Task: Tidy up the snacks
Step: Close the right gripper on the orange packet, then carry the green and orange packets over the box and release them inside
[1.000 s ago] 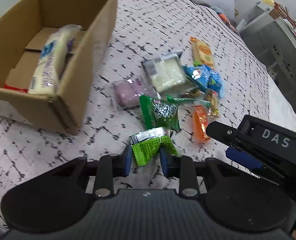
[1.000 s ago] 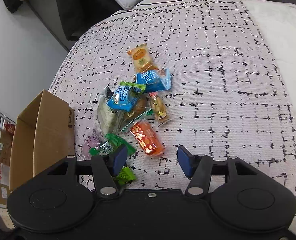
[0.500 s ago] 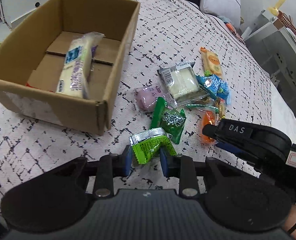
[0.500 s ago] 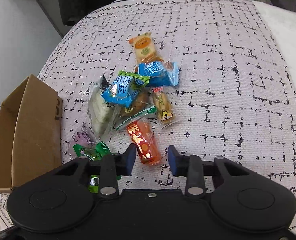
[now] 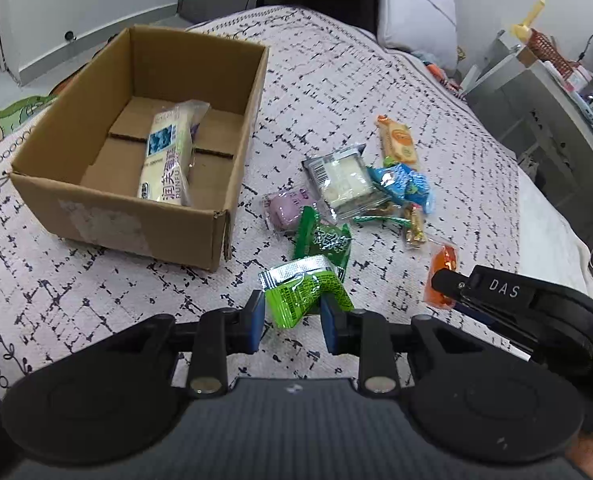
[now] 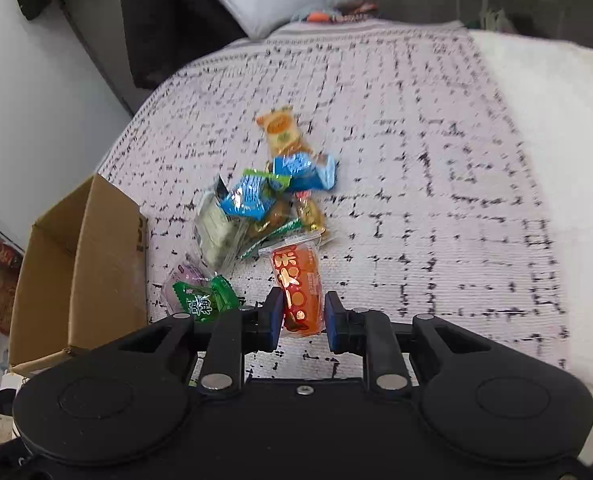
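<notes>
since a second ago the right gripper point(image 6: 303, 316) has gone from wide open above the pile to narrowed around the orange snack packet point(image 6: 298, 289), its jaws now touching the packet's lower end on both sides; the packet appears raised clear of the bed. over the same second the left gripper point(image 5: 291, 317) has kept its hold on the bright green foil packet point(image 5: 302, 294) and pulled back, so the cardboard box point(image 5: 144, 232) now sits further ahead and to the left. its jaws are nearly closed, pinching the crumpled packet, whose silver seam sticks up beyond the fingertips.

the left wrist view looks into the box: one pale cream packet with blue print point(image 5: 167, 156) lies on its floor. it also shows the right gripper from the side, marked "das", with the orange packet poking out past its tip. the right wrist view shows only the box's outer wall, but gives the remaining pile on the patterned bedspread point(image 6: 436, 208) more clearly: two blue wrappers point(image 6: 272, 184), a dark green packet point(image 6: 204, 300), a clear-wrapped white cake point(image 6: 216, 236), and an orange-and-cream packet point(image 6: 282, 132) lying furthest off.
</notes>
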Motion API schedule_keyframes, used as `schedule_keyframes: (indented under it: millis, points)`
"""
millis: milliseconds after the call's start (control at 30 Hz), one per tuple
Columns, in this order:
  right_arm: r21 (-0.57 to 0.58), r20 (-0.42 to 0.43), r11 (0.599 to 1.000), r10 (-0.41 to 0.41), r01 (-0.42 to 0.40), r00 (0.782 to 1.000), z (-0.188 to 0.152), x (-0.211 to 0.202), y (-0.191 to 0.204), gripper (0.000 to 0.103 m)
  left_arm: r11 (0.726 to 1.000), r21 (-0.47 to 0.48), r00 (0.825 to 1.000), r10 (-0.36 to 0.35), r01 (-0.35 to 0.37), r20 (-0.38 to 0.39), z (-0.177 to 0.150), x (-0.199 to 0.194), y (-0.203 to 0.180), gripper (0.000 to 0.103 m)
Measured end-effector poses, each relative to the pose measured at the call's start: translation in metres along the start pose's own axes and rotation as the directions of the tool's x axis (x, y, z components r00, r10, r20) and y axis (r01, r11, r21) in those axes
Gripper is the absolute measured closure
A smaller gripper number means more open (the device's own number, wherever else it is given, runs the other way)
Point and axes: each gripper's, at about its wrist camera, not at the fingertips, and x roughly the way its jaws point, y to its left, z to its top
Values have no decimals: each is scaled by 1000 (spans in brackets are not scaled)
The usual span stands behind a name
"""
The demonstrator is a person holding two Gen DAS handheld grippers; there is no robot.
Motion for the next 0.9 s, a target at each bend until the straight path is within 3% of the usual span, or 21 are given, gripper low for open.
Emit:
schedule_keyframes:
  millis: [400,900]
  points:
    - [-16,150,1000,-4,6,989,-4,-49,12,81,994,111,998,-30,24,46,3,-48,0,74]
    - [-113,217,993,65,-41,974,-17,-68,45,82,992,122,991,-29,14,128,17,-78,17,74]
